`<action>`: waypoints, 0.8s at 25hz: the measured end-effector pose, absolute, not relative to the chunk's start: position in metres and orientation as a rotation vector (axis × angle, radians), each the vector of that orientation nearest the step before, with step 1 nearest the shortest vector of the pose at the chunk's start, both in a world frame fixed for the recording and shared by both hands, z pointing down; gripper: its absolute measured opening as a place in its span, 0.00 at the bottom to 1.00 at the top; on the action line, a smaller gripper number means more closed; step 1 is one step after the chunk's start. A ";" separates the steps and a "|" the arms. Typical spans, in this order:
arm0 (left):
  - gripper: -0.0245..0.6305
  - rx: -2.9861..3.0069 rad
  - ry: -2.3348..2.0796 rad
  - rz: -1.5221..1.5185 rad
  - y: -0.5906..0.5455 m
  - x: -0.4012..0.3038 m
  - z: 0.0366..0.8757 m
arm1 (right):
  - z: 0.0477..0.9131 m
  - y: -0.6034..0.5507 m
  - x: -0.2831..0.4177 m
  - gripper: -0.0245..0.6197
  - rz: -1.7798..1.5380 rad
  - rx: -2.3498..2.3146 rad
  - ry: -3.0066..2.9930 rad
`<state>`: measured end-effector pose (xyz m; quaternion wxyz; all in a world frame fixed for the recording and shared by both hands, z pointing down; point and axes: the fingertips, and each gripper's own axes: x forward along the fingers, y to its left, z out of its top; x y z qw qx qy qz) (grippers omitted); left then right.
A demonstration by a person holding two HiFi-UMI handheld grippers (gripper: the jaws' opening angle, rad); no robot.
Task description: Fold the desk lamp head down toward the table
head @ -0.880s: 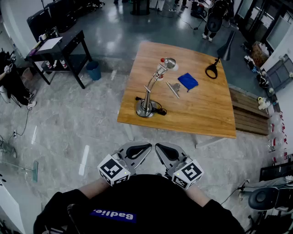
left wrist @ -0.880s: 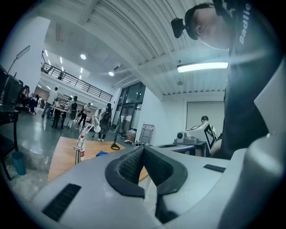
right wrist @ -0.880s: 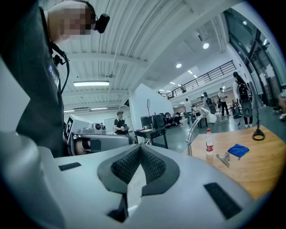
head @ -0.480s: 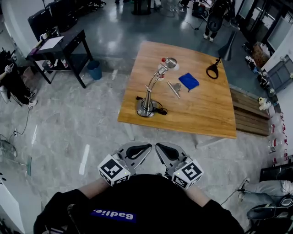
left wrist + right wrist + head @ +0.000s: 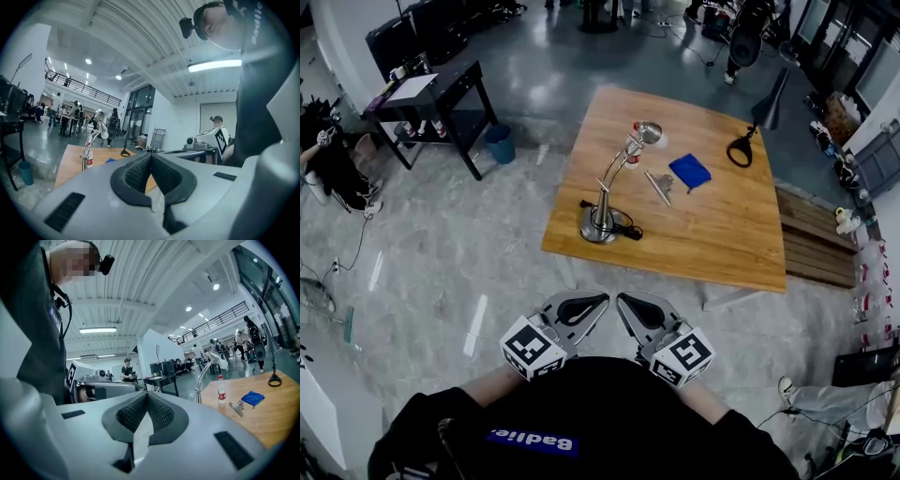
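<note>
The silver desk lamp point(image 5: 602, 217) stands on the wooden table point(image 5: 712, 234) near its left edge. Its arm rises to the head point(image 5: 649, 131), which is raised above the tabletop. Both grippers are held close to my chest, well short of the table. My left gripper point(image 5: 604, 302) and right gripper point(image 5: 622, 302) point their tips at each other, both shut and empty. The left gripper view has its shut jaws point(image 5: 150, 155) low in the frame and the lamp point(image 5: 90, 146) far off. In the right gripper view the shut gripper point(image 5: 146, 393) is in front, the lamp point(image 5: 207, 369) far right.
On the table lie a blue cloth point(image 5: 688, 172), a metal clip point(image 5: 656, 184), a bottle point(image 5: 633, 155) by the lamp and a black looped object point(image 5: 738, 150). A black side table point(image 5: 431, 94) and blue bin point(image 5: 499, 142) stand left, a wooden bench point(image 5: 811, 239) right.
Both grippers and the lamp stay as they were. Only the head view has drifted slightly.
</note>
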<state>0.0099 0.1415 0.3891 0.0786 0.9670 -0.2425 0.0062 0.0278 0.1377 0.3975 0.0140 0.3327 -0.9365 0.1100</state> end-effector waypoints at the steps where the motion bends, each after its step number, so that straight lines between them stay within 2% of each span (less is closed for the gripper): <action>1: 0.05 2.894 -0.734 0.022 0.141 0.013 0.388 | 0.397 0.137 0.031 0.05 0.338 1.027 -2.920; 13: 0.05 2.873 -0.894 0.053 0.118 0.046 0.391 | 0.407 0.111 0.072 0.05 0.373 0.957 -2.945; 20: 0.05 2.910 -0.840 0.063 0.062 0.036 0.404 | 0.416 0.053 0.063 0.05 0.391 1.012 -2.900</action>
